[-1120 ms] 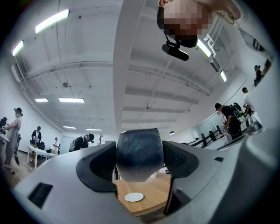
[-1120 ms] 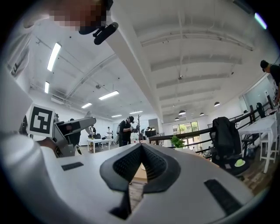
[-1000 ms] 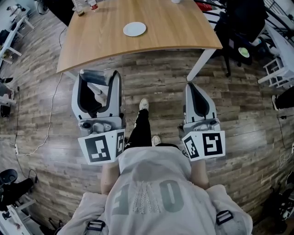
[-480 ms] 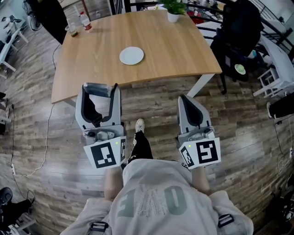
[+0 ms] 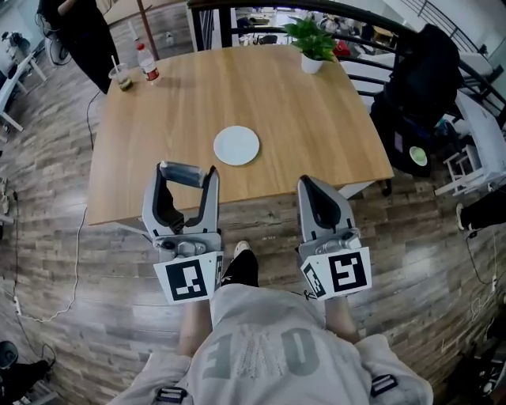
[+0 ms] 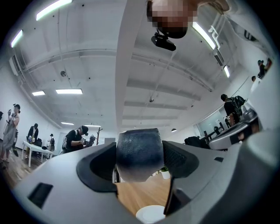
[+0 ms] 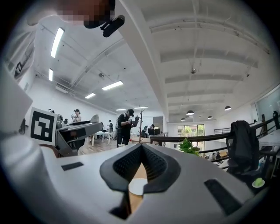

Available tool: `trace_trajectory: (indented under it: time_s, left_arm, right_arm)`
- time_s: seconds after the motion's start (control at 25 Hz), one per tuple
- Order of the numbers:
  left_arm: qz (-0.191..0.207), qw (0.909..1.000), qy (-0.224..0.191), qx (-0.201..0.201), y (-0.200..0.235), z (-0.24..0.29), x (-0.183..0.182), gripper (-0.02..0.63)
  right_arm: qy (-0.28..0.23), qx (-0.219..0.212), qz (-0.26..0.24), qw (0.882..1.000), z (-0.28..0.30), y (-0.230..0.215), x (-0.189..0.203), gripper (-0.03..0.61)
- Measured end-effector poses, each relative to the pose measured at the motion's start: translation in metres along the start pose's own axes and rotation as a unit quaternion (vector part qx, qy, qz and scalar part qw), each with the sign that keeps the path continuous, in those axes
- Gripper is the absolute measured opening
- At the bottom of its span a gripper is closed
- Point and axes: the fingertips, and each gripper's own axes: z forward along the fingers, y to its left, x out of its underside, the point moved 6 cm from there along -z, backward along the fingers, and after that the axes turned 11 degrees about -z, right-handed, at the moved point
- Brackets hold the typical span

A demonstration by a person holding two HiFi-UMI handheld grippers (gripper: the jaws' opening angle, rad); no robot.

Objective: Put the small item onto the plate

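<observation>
A white plate (image 5: 236, 145) lies on the wooden table (image 5: 316, 119), a little beyond its near edge. My left gripper (image 5: 186, 173) hovers over that near edge, just short and left of the plate, shut on a small dark grey item (image 5: 180, 170). In the left gripper view the item (image 6: 139, 151) fills the gap between the jaws and the plate (image 6: 151, 214) shows below it. My right gripper (image 5: 309, 185) is shut and holds nothing, at the table's edge to the right of the plate. In the right gripper view the plate (image 7: 137, 186) shows past the closed jaws.
A potted plant (image 5: 313, 38) stands at the table's far right. A bottle (image 5: 147, 62) and a cup (image 5: 121, 77) stand at its far left corner, with a person in black (image 5: 75, 24) behind them. A chair with a dark bag (image 5: 423, 71) stands to the right.
The person has walked up to the table: it and the plate have come much nearer. Both grippers now reach its near edge, the left still shut on the item.
</observation>
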Motion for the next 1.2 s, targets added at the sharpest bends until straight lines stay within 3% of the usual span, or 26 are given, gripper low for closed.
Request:
trace_trajectory:
  time_s: [0.44, 0.72, 1.2]
  left_arm:
    - [0.019, 0.9995, 0.023, 0.006, 0.065, 0.124, 0.013, 0.321]
    - [0.028, 0.9993, 0.025, -0.002, 0.074, 0.160, 0.024, 0.321]
    - [0.045, 0.9989, 0.015, 0.002, 0.047, 0.207, 0.025, 0.321]
  right_arm:
    - [-0.007, -0.012, 0.026, 1.000, 0.151, -0.024, -0.011, 0.017]
    - [0.008, -0.022, 0.037, 0.999, 0.183, -0.041, -0.001, 0.017]
    - [-0.035, -0.037, 0.030, 0.998, 0.212, -0.087, -0.010, 0.017]
